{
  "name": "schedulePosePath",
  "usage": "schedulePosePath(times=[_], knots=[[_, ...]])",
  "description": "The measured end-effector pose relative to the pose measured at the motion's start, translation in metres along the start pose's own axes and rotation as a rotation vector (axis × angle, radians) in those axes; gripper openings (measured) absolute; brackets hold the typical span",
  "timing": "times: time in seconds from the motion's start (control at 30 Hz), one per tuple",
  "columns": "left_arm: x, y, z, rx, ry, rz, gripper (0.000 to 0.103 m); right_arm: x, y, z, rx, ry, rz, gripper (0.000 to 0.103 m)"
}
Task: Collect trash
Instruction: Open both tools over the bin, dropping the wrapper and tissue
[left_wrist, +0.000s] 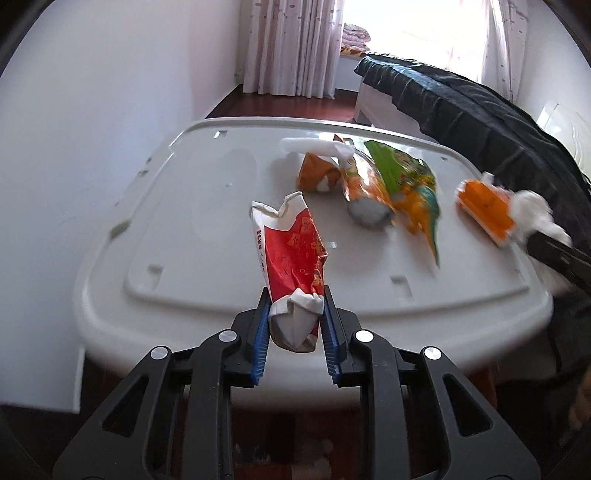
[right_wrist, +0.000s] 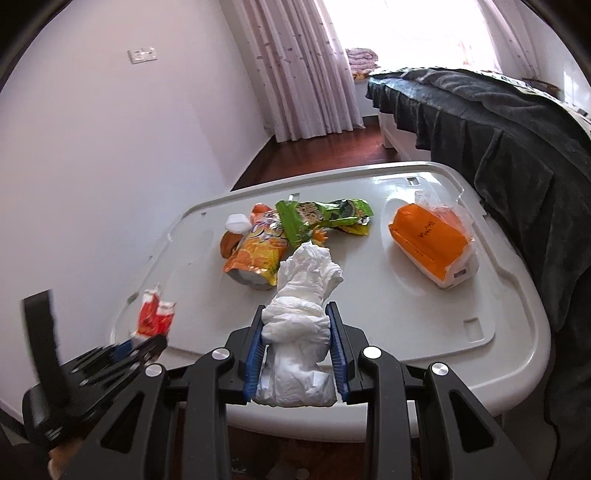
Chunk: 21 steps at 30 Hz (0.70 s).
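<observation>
The left tool was closed on the lower end of a red wrapper. The wrapper stood between the blue pads and extended forward and upward from them, its white torn top farthest from the tool. The right tool was closed on a white tissue wad; the wad filled the gap between its pads and bulged forward beyond the fingertips.

Both tools were held at the near edge of a white desk. Ahead of the left tool and to its right lay an orange pouch and a green wrapper, touching each other. A smaller orange packet lay just left of the pouch, with a white piece beyond it. In the right wrist view, the pouch and green wrapper lay just ahead and left of the wad.

An orange tissue pack lay ahead and to the right of the right tool, apart from the other items. In the left wrist view this pack appeared blurred, just beside the wad and right tool. A dark-covered bed stood beyond the desk's right edge.
</observation>
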<state>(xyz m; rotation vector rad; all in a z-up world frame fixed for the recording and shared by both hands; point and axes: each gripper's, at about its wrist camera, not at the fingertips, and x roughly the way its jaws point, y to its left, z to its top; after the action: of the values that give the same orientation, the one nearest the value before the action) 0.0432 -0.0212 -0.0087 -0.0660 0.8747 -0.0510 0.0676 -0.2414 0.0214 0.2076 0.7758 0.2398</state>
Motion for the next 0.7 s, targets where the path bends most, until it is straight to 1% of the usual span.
schedulePosePath(times=[0.1,0.2,0.3,0.4,0.5,0.57,0.63,0.7], knots=[[-0.023,-0.005,-0.021,0.028,0.007,0.006,0.024,-0.007,0.009,-0.01,-0.048,-0.019,-0.002,0.031],[-0.044,-0.012,-0.045,0.082,0.009,0.01,0.024,-0.023,0.026,-0.03,-0.133,-0.061,-0.003,0.031],[-0.057,-0.016,-0.069,0.116,0.028,-0.004,0.024,-0.036,0.044,-0.056,-0.217,-0.093,-0.031,0.031],[-0.06,-0.015,-0.09,0.117,0.069,-0.026,0.025,-0.045,0.052,-0.083,-0.208,-0.072,-0.017,0.031],[-0.05,-0.018,-0.108,0.157,0.115,-0.02,0.025,-0.049,0.054,-0.111,-0.146,-0.026,0.005,0.031],[-0.042,-0.017,-0.115,0.158,0.148,-0.018,0.025,-0.046,0.056,-0.127,-0.106,0.014,0.018,0.031],[-0.034,-0.013,-0.118,0.141,0.181,-0.021,0.025,-0.041,0.058,-0.135,-0.101,0.054,0.006,0.031],[-0.022,-0.011,-0.118,0.118,0.206,-0.016,0.025,-0.031,0.06,-0.14,-0.107,0.096,-0.032,0.031]])
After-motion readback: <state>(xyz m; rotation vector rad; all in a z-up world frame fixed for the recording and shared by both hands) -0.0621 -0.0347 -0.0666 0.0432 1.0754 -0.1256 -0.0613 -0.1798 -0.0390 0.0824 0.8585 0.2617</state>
